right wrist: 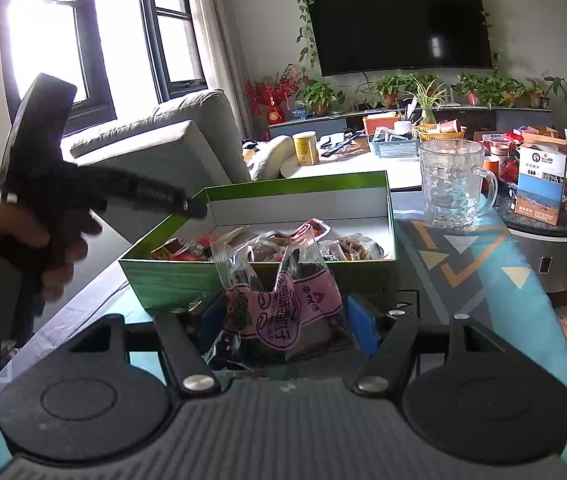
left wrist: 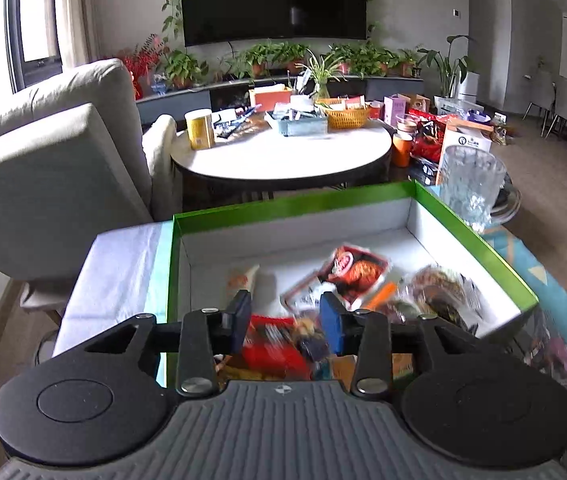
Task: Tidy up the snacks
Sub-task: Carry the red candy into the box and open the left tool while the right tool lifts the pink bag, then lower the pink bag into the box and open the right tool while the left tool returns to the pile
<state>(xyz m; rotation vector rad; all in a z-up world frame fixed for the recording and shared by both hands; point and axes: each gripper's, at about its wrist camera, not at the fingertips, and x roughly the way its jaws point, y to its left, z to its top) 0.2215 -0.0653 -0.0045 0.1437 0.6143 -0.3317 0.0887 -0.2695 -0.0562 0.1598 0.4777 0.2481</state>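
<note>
The green box [right wrist: 243, 280] sits on the table [right wrist: 463, 276] just beyond the right hand-held gripper [right wrist: 283, 320], its white inside strewn with loose snack packets [left wrist: 357, 268]. It looks like light card, likely to slide if nudged, so anything going in should be lowered over the near wall rather than pushed against it.

The clear glass mug [right wrist: 453, 182] stands to the right of the box's far corner. It is the one breakable thing nearby and is best kept out of any swing to that side.

The right hand-held gripper is clenched on a pink-labelled snack bag [right wrist: 283, 308], held just in front of the box's near wall. The bag is soft crinkly film, light and probably slippery; the grip sits across its filled middle, which seems firmer than pinching a loose edge.

The left hand-held gripper [left wrist: 285, 322] hovers over the near end of the box with its pads apart and pressing on nothing, a blurred red packet [left wrist: 271, 344] below them. It stands in the path into the box from the left.
</note>
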